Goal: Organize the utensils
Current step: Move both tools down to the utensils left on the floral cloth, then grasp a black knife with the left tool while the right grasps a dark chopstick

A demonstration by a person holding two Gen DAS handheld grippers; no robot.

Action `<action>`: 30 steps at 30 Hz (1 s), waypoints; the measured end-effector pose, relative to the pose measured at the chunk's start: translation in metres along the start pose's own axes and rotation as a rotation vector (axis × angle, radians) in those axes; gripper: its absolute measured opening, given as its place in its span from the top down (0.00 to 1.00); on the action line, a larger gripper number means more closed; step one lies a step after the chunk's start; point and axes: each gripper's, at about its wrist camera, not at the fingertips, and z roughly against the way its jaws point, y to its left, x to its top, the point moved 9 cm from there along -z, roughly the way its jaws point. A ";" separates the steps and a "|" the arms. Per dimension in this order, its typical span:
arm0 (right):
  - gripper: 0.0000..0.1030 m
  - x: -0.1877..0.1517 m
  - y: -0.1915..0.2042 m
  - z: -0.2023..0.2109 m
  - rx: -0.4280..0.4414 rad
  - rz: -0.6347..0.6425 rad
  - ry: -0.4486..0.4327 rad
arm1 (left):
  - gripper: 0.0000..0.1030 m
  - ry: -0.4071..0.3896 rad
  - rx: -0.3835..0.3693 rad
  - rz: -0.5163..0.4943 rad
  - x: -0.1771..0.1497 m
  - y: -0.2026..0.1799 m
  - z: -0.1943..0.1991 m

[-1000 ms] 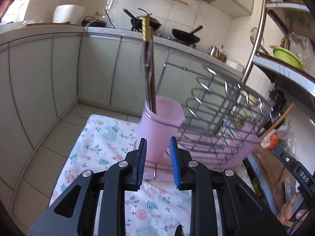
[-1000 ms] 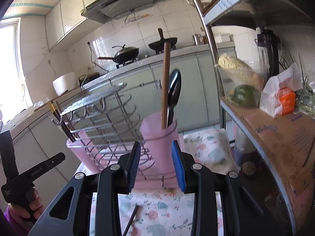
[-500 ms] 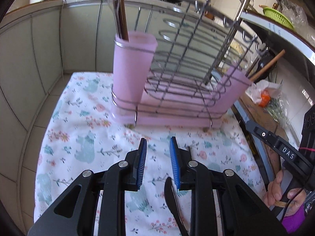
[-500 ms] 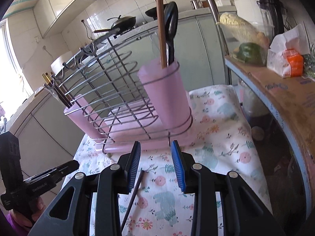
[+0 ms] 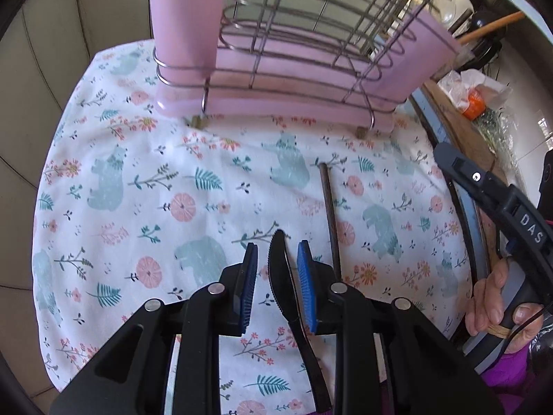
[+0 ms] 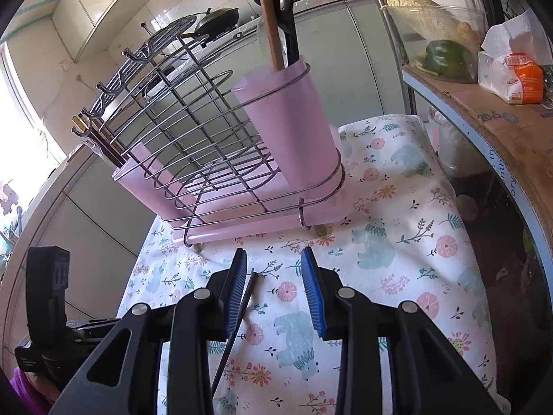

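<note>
Your left gripper (image 5: 277,269) points steeply down at the floral bear-print cloth (image 5: 145,186), blue pads spread. The black plastic serrated knife (image 5: 283,283) lies flat on the cloth in the gap between them; the pads are not pressing it, though it sits closer to the right pad. Just right of that gripper, a dark thin chopstick (image 5: 330,214) lies on the cloth, pointing toward the rack.

Your right gripper (image 6: 273,290) is also spread, nothing between the pads, only cloth. The same chopstick (image 6: 238,314) shows just beside its left pad, running under that finger. Your right hand (image 5: 490,304) grips the handle at the left-wrist view's right edge.

Further out, the chrome wire dish rack (image 6: 179,128) stands on a pink plastic drip tray (image 6: 249,221) at the far end of the cloth. The wire slots look empty. It carries two pink plastic utensil cups:
- cup nearest your right gripper (image 6: 293,128): a brown wooden stick handle (image 6: 268,17) and a black utensil (image 6: 287,10), both upright; tops are cut off by the frame.
- cup at the other end (image 6: 138,180): dark chopsticks with gold ends (image 6: 100,141), leaning out.

Right of the cloth, a shelf (image 6: 501,131) holds a clear plastic container of vegetables (image 6: 439,41) and a tissue pack (image 6: 515,69).
</note>
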 end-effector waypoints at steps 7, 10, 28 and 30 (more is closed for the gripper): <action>0.68 -0.002 -0.006 -0.001 0.007 -0.021 0.009 | 0.77 0.093 0.046 0.000 -0.009 0.003 -0.017; 0.68 -0.002 -0.007 -0.001 0.009 -0.022 0.011 | 0.77 0.125 0.043 0.003 -0.013 0.002 -0.022; 0.68 -0.006 -0.012 -0.002 0.015 -0.046 0.026 | 0.77 0.264 0.031 0.072 -0.006 0.008 -0.036; 0.68 -0.005 -0.012 -0.002 0.013 -0.049 0.026 | 0.77 0.273 0.024 0.074 -0.003 0.005 -0.038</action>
